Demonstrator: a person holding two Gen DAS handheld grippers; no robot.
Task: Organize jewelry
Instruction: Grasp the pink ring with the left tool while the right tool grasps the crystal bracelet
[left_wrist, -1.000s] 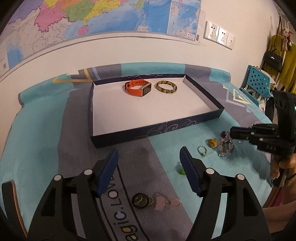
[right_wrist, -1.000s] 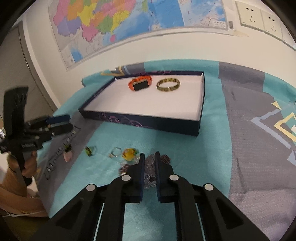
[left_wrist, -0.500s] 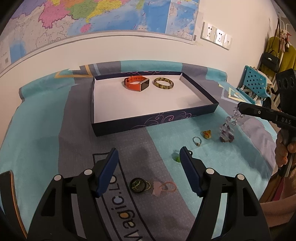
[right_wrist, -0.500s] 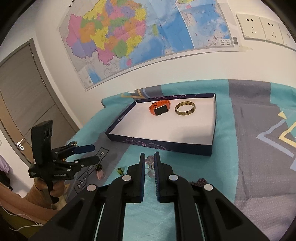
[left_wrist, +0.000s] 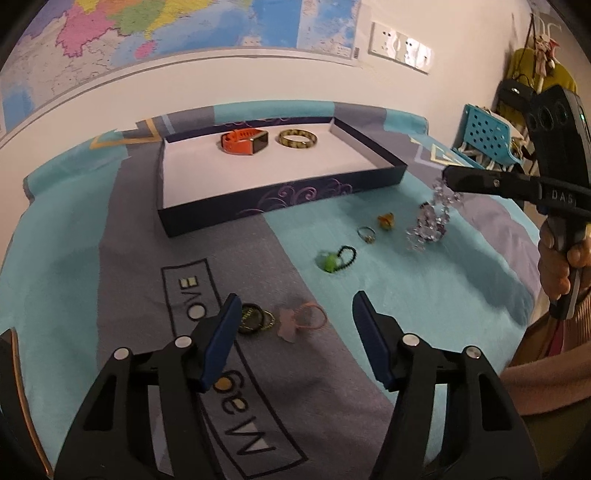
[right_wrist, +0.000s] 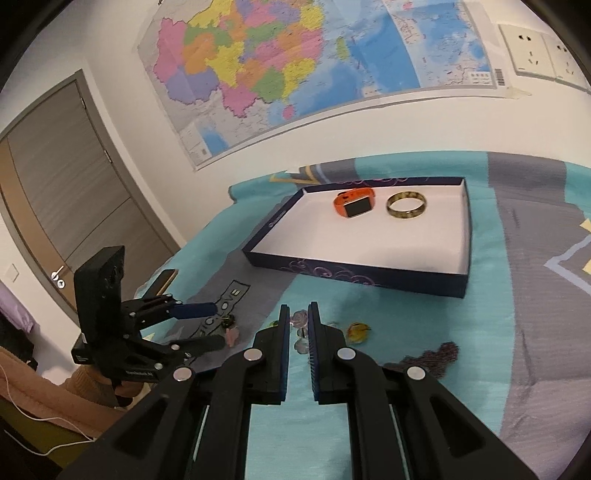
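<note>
Two grippers: the right gripper (right_wrist: 297, 325) fingers are clamped on a crystal bracelet (left_wrist: 430, 218); the left gripper (left_wrist: 291, 325) fingers, closing, hold nothing.

Wall map (right_wrist: 295, 66), sockets (left_wrist: 400, 46), grey door (right_wrist: 62, 177).

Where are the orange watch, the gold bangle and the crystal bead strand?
orange watch (left_wrist: 243, 142): left wrist view, on its strap.
gold bangle (right_wrist: 406, 205): right wrist view, on its near rim.
crystal bead strand (left_wrist: 428, 225): left wrist view, on its hanging lower loops.
</note>
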